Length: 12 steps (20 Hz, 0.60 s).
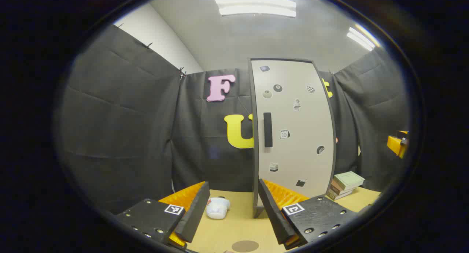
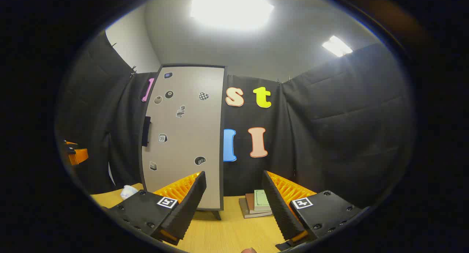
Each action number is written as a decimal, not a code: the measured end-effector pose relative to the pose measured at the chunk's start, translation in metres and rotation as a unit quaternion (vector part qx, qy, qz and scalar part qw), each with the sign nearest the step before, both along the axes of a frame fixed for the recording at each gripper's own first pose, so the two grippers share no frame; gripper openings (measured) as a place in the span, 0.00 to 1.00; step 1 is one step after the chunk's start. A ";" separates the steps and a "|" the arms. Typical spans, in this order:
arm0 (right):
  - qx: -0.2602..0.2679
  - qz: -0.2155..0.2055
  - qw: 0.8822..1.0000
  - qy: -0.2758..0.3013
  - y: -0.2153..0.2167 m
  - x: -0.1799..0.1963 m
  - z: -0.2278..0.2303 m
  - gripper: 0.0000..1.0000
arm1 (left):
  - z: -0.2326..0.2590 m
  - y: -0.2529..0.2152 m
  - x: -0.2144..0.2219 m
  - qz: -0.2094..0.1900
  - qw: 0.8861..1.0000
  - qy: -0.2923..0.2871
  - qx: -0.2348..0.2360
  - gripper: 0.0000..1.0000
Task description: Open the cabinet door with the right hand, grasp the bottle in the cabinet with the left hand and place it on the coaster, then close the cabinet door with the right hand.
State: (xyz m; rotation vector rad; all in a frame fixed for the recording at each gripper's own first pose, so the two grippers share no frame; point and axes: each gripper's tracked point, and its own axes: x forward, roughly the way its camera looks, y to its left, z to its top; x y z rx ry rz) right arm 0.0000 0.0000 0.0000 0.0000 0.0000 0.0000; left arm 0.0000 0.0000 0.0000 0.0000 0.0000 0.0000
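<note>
A tall grey cabinet (image 1: 293,136) with a sticker-covered door stands shut on the wooden table, its black handle (image 1: 268,129) near the door's left edge. The same cabinet (image 2: 185,136) and handle (image 2: 146,131) appear left of centre in the right gripper view. My left gripper (image 1: 232,212) is open and empty, low over the table in front of the cabinet. A brown round coaster (image 1: 244,246) lies on the table just below it. My right gripper (image 2: 234,205) is open too, holding nothing, some way off from the door. The bottle is hidden.
A small white object (image 1: 217,208) lies on the table left of the cabinet. A stack of books (image 1: 344,184) sits to its right, the same books (image 2: 256,203) lying between my right fingers. The other gripper's orange part (image 1: 397,144) shows at the far right.
</note>
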 end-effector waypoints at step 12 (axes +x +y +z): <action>0.002 0.000 1.000 0.009 -0.013 0.012 -0.011 0.98 | -0.002 -0.012 0.004 0.002 1.000 0.001 0.008 0.80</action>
